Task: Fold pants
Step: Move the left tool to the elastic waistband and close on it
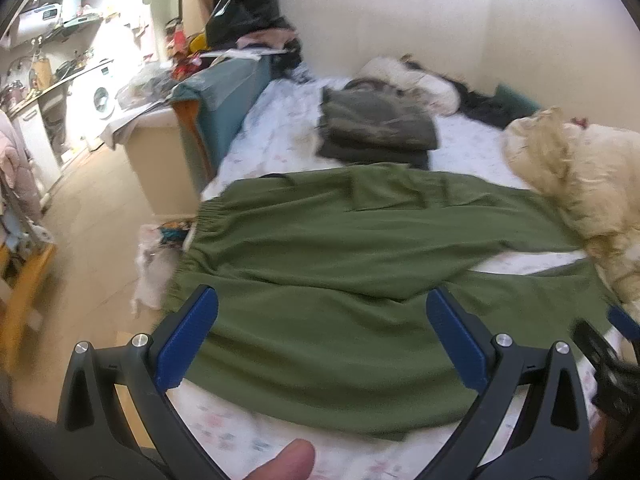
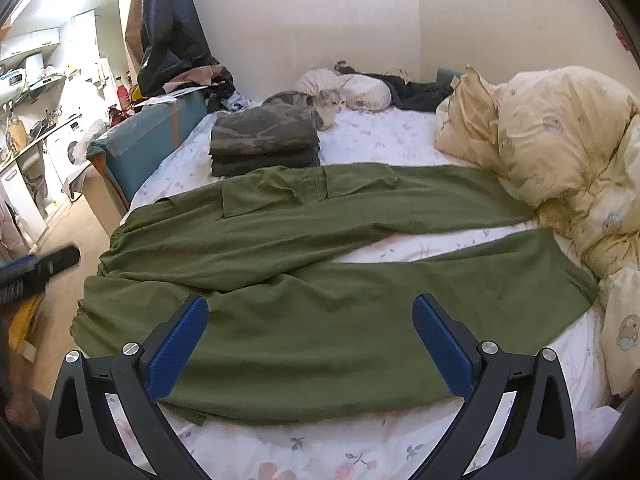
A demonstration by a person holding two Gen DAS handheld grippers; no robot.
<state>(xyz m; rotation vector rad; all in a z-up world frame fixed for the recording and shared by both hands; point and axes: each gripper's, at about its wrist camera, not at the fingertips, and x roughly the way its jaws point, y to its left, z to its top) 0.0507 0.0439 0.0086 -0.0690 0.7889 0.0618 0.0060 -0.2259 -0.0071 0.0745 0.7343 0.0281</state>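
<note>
Olive green pants [image 1: 340, 264] lie spread flat across the bed, elastic waistband at the left by the bed edge, the two legs running right with a gap of sheet between them; they also show in the right wrist view [image 2: 320, 280]. My left gripper [image 1: 320, 320] is open and empty, hovering over the near leg close to the waistband. My right gripper [image 2: 310, 320] is open and empty above the near leg. The right gripper shows at the right edge of the left wrist view [image 1: 608, 340]. The left gripper shows blurred at the left edge of the right wrist view [image 2: 36, 268].
A stack of folded dark and camouflage clothes [image 2: 264, 140] sits behind the pants. A grey and white cat [image 2: 320, 106] lies behind the stack. A bunched cream duvet [image 2: 560, 160] fills the right side. The flowered sheet [image 2: 360, 452] is in front. The floor drops off at left [image 1: 100, 200].
</note>
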